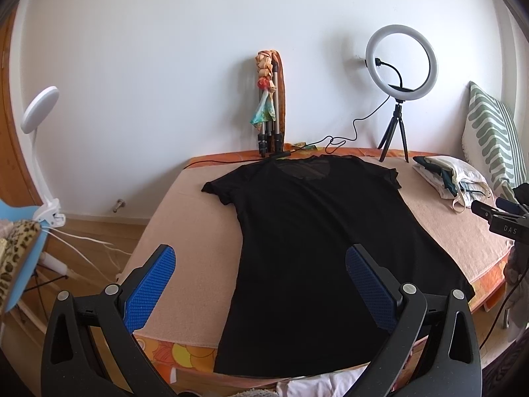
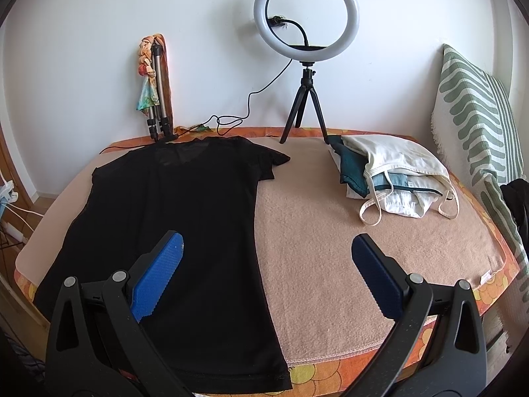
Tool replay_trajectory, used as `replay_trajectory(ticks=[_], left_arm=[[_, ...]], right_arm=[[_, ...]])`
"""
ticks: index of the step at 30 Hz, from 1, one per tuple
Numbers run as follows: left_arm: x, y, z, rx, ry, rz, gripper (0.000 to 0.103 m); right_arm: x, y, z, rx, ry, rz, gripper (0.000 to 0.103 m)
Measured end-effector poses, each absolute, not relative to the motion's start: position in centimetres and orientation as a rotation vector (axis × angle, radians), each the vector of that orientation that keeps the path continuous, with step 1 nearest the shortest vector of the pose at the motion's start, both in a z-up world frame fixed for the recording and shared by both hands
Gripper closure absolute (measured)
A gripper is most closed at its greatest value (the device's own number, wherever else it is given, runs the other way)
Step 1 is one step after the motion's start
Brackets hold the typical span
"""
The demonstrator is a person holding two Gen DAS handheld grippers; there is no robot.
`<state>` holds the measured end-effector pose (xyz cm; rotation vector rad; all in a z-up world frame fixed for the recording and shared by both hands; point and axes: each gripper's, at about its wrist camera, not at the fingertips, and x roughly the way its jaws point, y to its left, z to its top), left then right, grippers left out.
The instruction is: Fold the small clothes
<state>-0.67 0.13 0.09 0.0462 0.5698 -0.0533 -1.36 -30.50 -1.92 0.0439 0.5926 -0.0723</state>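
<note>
Nearest the cameras, the left gripper (image 1: 261,284) and the right gripper (image 2: 267,273) both hang above the near edge of the bed (image 2: 330,248) with their blue pads spread wide, released and holding nothing. Under them the black T-shirt (image 1: 307,231) lies flat and spread out on the bed's peach blanket, its hem reaching over the near edge, its neckline and short sleeves toward the far edge by the wall. It sits toward the left half of the bed, and the right gripper hovers about over its right side seam. The fabric looks thin, light and limp, sheer at the neck, so it will likely sag and drag when lifted; a pinch at the hem corners or at the shoulder seams should give the cleanest fold, taken low so only one layer bunches. Farther back, near the far right corner, a pile of pale and teal garments (image 2: 393,172) lies well apart from the shirt. A ring light (image 2: 305,10) on its tripod stands at the far edge.
</note>
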Motion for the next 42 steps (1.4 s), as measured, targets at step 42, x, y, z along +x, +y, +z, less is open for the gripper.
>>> replay_trajectory(ticks=[42], left_arm=[[-1.13, 0.39, 0.29, 0.046, 0.560, -0.048, 0.001]], right_arm=[[-1.23, -30.41, -1.59, 0.043, 0.592, -0.071, 0.000]])
